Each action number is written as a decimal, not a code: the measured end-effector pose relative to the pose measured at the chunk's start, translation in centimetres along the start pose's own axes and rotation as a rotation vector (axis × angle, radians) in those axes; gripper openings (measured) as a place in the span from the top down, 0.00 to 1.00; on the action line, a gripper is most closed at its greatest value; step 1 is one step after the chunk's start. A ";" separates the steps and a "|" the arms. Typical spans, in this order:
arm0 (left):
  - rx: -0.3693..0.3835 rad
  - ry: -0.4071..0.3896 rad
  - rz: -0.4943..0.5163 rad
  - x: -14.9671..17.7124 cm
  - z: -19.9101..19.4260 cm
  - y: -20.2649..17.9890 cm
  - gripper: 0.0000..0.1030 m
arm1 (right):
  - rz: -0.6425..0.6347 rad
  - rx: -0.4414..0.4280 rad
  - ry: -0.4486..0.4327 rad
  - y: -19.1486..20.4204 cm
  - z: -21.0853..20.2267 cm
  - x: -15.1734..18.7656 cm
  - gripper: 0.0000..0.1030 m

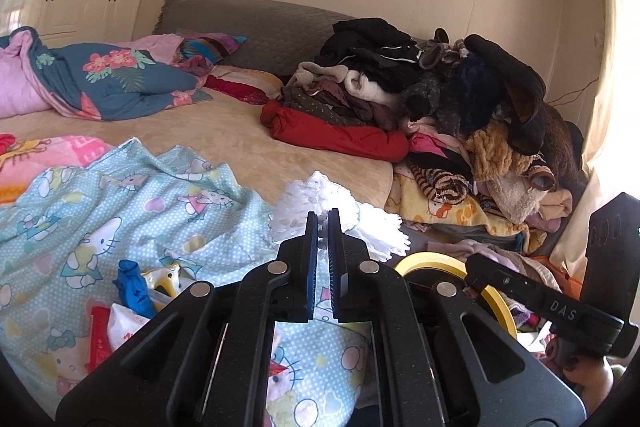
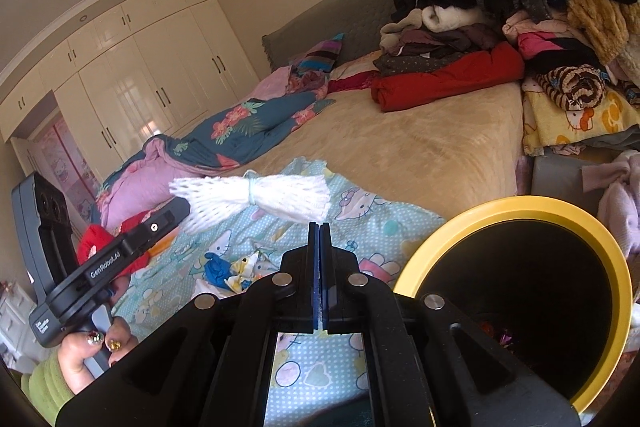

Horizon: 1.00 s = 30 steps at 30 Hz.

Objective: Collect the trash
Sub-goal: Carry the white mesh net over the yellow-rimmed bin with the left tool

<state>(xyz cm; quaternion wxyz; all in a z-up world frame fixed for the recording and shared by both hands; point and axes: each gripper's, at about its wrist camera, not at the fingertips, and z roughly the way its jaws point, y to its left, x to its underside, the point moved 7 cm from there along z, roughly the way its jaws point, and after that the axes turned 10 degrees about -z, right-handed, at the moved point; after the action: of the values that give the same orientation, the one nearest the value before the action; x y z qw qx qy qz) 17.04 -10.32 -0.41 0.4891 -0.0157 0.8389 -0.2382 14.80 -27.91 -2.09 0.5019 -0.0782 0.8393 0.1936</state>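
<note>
Item: white foam net point(image 2: 250, 201), pinched in the left tongs point(image 1: 323, 217), aloft over the bed at ten o'clock from the yellow-rimmed bin point(image 2: 520, 211); right tongs point(image 2: 319, 227) closed, empty; carry over the bin's mouth, then release.

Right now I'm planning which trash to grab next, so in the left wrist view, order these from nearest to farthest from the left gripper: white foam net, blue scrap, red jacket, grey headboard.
1. white foam net, in its grip at the tips.
2. blue scrap, lower left.
3. red jacket, mid-bed.
4. grey headboard, back wall.
</note>
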 end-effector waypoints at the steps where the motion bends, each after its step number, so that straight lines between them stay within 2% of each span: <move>1: 0.003 0.003 0.002 0.1 0.1 -0.2 0.98 | 0.005 0.004 -0.004 -0.3 -0.2 -0.1 0.99; 21: 0.055 0.048 0.061 2.3 1.4 -4.6 0.98 | 0.112 0.097 -0.083 -7.1 -4.2 -1.3 0.99; 30: 0.072 0.078 0.089 3.6 2.1 -6.3 0.98 | 0.122 0.154 -0.104 -9.5 -5.4 -1.6 0.99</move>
<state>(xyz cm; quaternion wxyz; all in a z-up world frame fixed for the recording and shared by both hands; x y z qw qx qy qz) 15.58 -17.60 -1.61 0.4663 0.0483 0.8481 -0.2468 14.30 -38.85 -0.73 0.5364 0.0220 0.8279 0.1625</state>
